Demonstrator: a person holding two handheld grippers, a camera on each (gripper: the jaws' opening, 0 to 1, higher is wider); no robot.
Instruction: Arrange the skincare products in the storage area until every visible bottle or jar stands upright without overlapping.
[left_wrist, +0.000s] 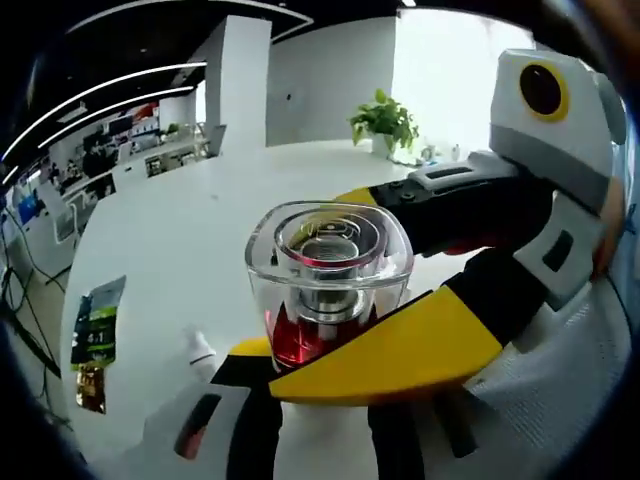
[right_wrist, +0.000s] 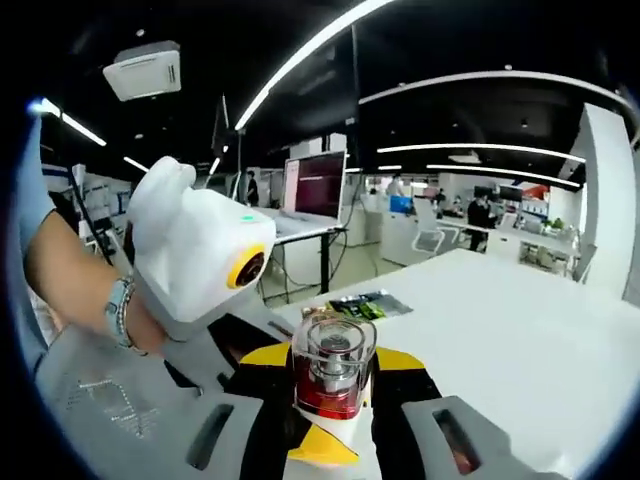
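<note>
Both grippers meet on one clear-capped red bottle (left_wrist: 328, 285), held upright above the white table (left_wrist: 180, 250). The left gripper (left_wrist: 330, 400) and right gripper (right_wrist: 330, 420) each have fingers closed on it — it is not yet set down, so arranging remains.

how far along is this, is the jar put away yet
Not yet. Nothing looks placed: no storage area or other products are in sight. In hand: the clear square-topped jar with a red base is up off the white table, with both the left tool and the right tool closed on it, apparently mid-handover. Left to do: carry it to storage and stand it upright.
</note>
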